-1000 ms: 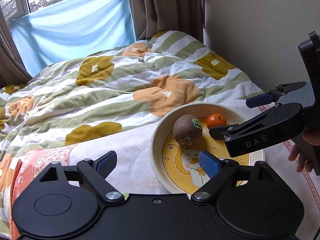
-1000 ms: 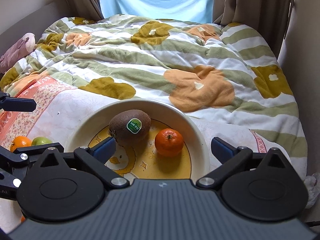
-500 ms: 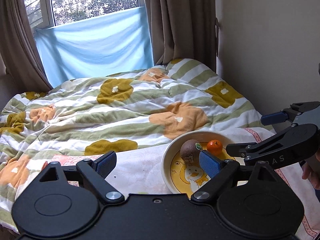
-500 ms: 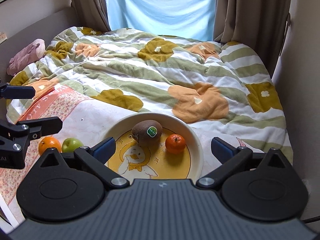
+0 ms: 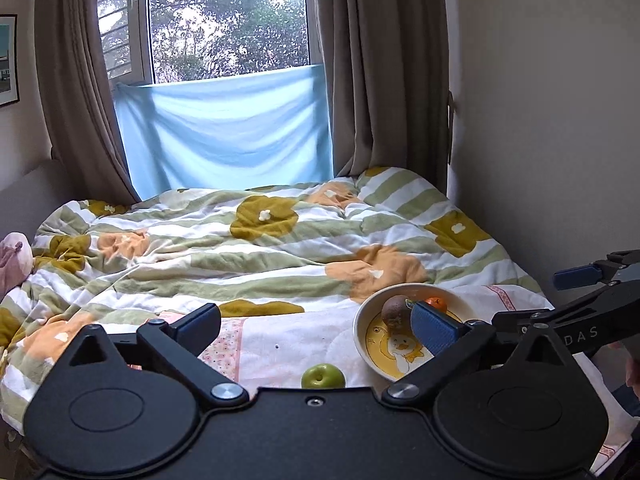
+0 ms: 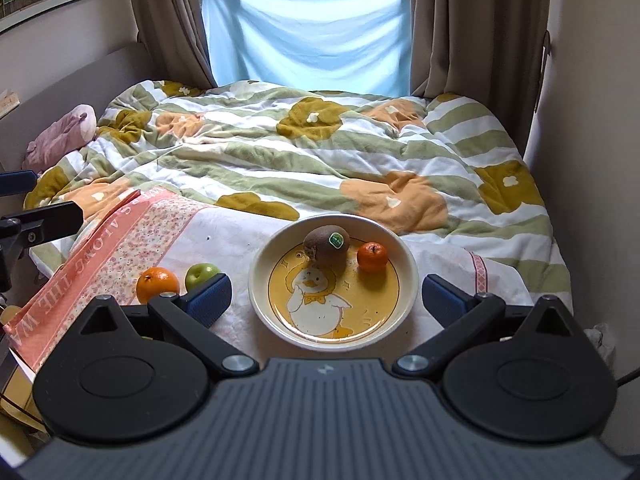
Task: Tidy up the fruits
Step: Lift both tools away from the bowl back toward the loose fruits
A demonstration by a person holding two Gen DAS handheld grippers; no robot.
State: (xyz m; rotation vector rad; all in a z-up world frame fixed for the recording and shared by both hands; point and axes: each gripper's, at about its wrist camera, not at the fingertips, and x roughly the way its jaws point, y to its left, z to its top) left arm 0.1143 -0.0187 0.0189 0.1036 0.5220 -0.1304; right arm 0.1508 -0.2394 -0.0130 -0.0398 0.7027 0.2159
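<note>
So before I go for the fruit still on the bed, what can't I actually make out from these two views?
- Orange: absent from the left wrist view, hidden behind the left gripper; its base is cut off in the right wrist view.
- Green apple: lower part hidden by a gripper body in both views.
- Mandarin and kiwi: partly behind the gripper's blue pad, left wrist view.
- Kiwi sticker: print too small.

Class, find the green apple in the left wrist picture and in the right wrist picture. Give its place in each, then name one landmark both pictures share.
Left wrist view: the green apple lies low in the middle, on the bedspread, left of the duck plate.
Right wrist view: the green apple lies left of the plate, beside an orange.
Shared landmark: the duck plate holding a kiwi and a mandarin.
</note>
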